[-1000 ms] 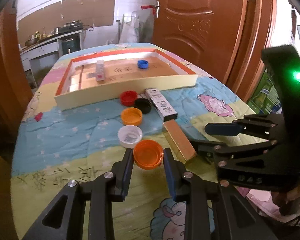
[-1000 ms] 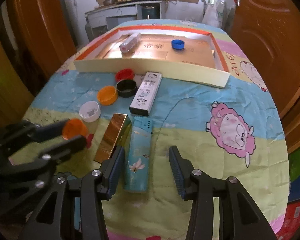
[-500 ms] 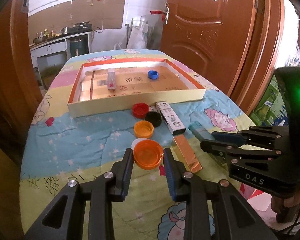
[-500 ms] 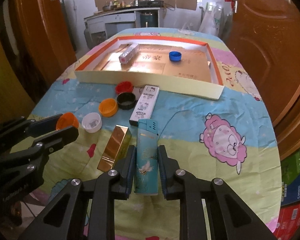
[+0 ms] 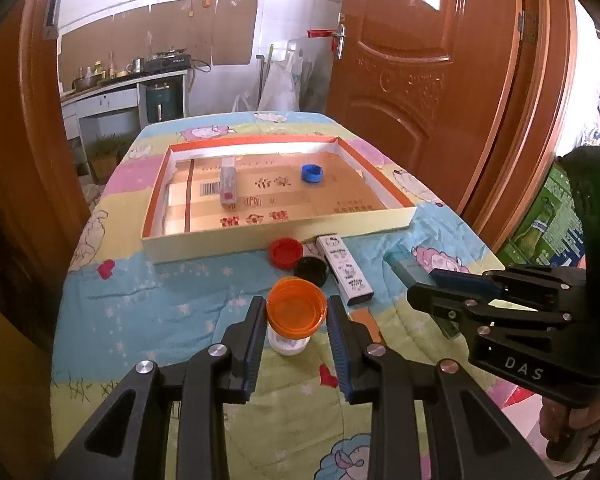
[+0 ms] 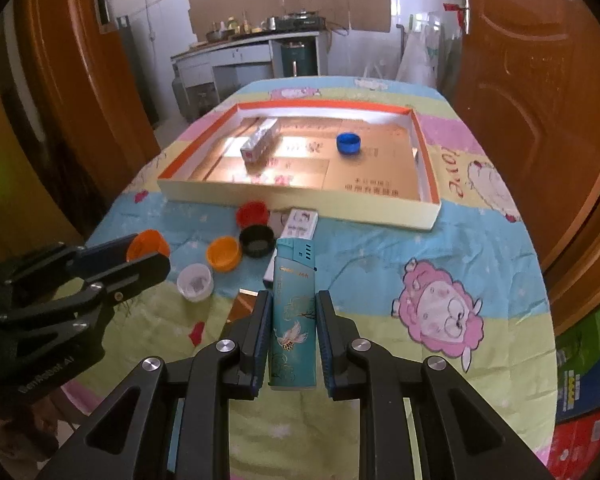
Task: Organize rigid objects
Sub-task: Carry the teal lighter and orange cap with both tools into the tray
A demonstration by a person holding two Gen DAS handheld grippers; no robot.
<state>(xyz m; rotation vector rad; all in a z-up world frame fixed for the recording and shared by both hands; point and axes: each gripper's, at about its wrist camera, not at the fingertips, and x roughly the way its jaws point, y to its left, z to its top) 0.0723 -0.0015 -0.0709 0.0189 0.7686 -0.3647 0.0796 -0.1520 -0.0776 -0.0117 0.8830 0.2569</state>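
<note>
Left gripper (image 5: pixel 296 320): jaws pinch a large orange cap (image 5: pixel 297 309) by its rim, open side up, held clear above the patterned cloth (image 5: pixel 160 304). Directly beneath it, on the cloth, a white cap (image 6: pixel 195 282).

On the cloth, moving rightward in the right wrist view: a smaller orange cap (image 6: pixel 223 253), a black cap (image 6: pixel 257 241) just beside it, a red cap (image 6: pixel 253 213) behind those, near the front wall of the tray. A white printed box (image 5: pixel 343 269) lies lengthwise right of the black cap. A gold box (image 6: pixel 241 305) shows only in part, by the right gripper's left finger.

Right gripper (image 6: pixel 292 340): jaws pressed onto a teal lighter (image 6: pixel 293 312), gripped by its long sides, top end pointing away from the camera, lifted off the cloth.

Far side of the table: shallow cardboard tray (image 5: pixel 228 240) with orange-edged walls. Inside it, a small clear box (image 5: pixel 228 180) to the left and a blue cap (image 5: pixel 312 172) to the right, well apart.

Right edge: a pink cartoon sheep (image 6: pixel 440 312) printed on the cloth; a brown wooden door (image 5: pixel 420 60) beyond the table.
</note>
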